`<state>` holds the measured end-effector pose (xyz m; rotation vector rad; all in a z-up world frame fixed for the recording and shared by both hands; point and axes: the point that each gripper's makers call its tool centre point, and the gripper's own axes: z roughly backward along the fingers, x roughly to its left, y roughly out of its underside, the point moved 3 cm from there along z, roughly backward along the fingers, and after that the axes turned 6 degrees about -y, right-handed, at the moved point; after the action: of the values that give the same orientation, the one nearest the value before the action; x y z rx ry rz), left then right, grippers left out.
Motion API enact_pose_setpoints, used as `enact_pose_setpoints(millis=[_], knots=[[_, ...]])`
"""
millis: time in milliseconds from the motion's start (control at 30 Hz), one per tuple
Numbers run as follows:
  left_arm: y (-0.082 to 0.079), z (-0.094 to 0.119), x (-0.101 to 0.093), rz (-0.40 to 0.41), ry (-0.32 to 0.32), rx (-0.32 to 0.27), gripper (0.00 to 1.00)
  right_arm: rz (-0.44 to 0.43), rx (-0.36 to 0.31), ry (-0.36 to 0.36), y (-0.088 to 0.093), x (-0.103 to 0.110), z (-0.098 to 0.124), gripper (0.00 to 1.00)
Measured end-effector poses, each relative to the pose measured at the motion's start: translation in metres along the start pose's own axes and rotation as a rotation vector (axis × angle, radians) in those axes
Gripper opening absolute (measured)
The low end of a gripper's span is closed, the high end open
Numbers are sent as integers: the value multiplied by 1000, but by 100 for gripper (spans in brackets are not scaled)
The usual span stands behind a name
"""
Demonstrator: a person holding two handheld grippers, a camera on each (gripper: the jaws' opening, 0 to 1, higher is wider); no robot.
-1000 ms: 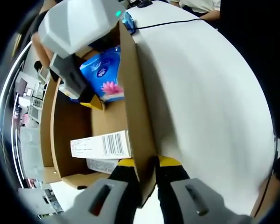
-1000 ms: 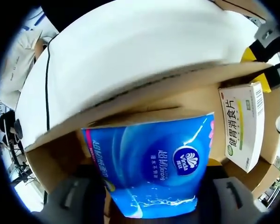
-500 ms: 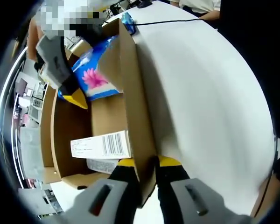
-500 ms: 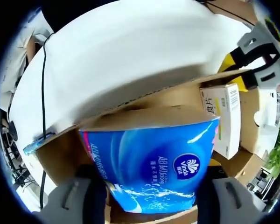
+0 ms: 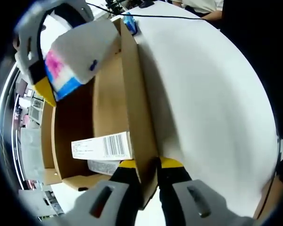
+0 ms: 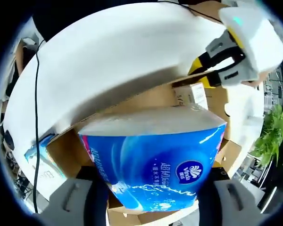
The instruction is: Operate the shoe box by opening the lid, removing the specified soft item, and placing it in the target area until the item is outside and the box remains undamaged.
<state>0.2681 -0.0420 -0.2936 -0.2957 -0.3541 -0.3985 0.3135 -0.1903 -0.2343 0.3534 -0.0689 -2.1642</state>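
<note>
Gripping the raised white lid [image 5: 203, 94] of the cardboard shoe box [image 5: 75, 117] at its near edge, the left tongs [image 5: 148, 165] stand narrow, one yellow-tipped jaw on each side of the lid's edge. In the right gripper view the right tongs [image 6: 151, 188] are clamped on a blue tissue pack [image 6: 153, 160], held above the open box, with the left tongs at upper right on the lid. In the left gripper view the pack hangs over the box's far end. A white carton with a barcode [image 5: 101, 146] lies inside the box, near the left tongs. A black cable [image 5: 179, 18] crosses the table [image 5: 146, 209] beyond the box.
</note>
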Motion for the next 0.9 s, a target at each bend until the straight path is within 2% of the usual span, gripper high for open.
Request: enact_pose_setpoints(millis=[300,900], knots=[[1,1,0,-2,0,-2,11,-22,26,16,9,0,9,77],[0,0,0,-2,0,-1,11,-56,35,20,11,3,18,77]])
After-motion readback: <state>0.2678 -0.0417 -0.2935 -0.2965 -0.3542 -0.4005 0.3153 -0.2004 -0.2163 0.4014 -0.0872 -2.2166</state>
